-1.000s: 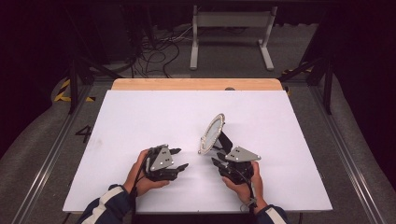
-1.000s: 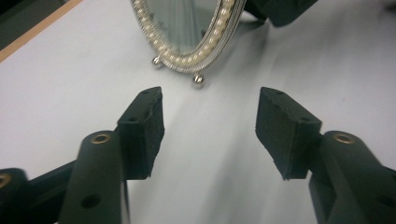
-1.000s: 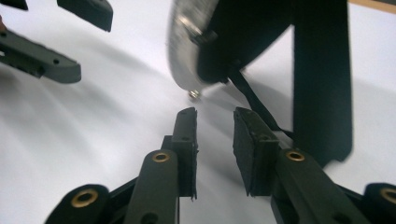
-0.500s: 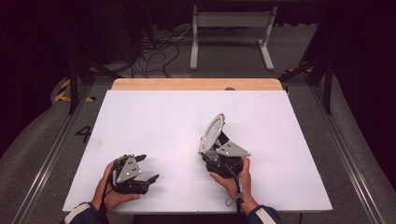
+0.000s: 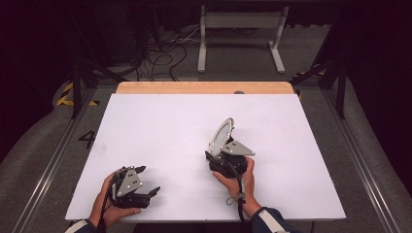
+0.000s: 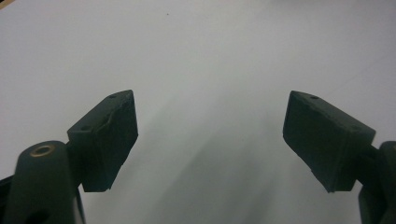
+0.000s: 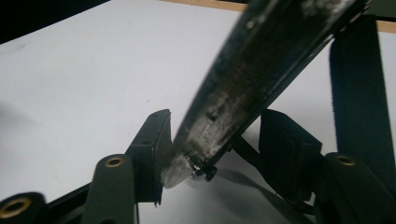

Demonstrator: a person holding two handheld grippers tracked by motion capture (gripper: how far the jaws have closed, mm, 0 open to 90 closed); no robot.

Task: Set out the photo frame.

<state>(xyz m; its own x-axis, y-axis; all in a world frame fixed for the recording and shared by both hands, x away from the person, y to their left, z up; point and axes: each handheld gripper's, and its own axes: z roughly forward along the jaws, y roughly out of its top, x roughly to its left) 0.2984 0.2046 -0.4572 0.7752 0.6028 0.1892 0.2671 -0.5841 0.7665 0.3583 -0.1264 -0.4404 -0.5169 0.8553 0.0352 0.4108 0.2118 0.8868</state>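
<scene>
A round silvery disc [image 5: 222, 133] stands tilted on edge on the white table [image 5: 170, 126], right of centre. My right gripper [image 5: 215, 156] is at its base from the near side. In the right gripper view the disc's rim [image 7: 261, 70] runs up between the jaws: the left pad [image 7: 154, 140] is at its lower edge and the right pad [image 7: 285, 149] stands apart from it. These jaws have just been opening, with the disc still between them. My left gripper [image 5: 149, 180] lies low over the table's front left, its jaws [image 6: 210, 135] wide after just opening, with nothing between them.
A wooden strip [image 5: 204, 87] borders the table's far edge. Beyond it on the dark floor stand a grey metal frame [image 5: 238, 29] and loose cables [image 5: 160, 48]. Metal rails [image 5: 58, 155] run along both sides of the table.
My left hand has moved left toward the front corner and its jaws stand wider. My right hand has shifted slightly left, closer to the disc. The disc has stayed where it was.
</scene>
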